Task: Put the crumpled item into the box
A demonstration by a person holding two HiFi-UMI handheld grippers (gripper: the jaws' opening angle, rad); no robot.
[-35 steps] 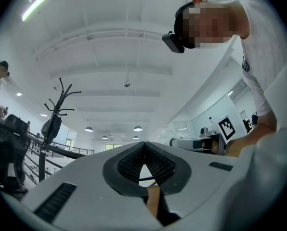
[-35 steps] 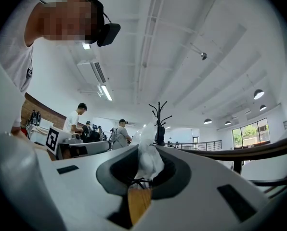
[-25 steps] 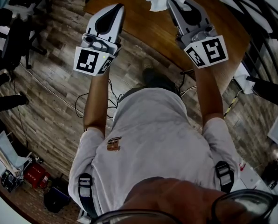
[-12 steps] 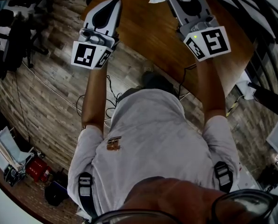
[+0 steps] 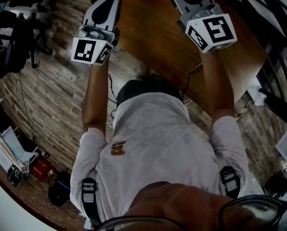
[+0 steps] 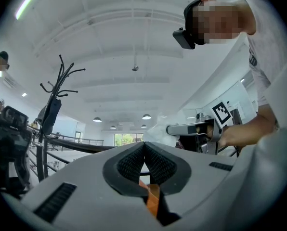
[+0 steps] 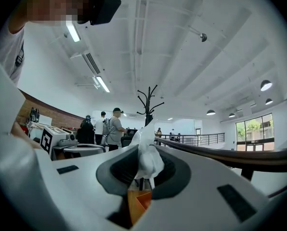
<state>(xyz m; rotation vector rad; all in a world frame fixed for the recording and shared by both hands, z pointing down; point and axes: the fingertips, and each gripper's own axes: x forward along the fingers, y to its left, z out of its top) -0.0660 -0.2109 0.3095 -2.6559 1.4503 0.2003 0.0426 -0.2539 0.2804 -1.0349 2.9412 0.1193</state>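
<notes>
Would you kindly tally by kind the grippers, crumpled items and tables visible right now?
Grey handheld two-jaw grippers: 2 (left gripper, right gripper)
Crumpled white tissue: 1, pinched in the right gripper
Brown wooden table: 1
Total: 4

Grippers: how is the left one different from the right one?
The left gripper is shut on nothing; the right gripper pinches white crumpled paper. In the head view the left gripper shows whole; the right gripper's tip runs off the top edge. Both have black pads and a marker cube.
</notes>
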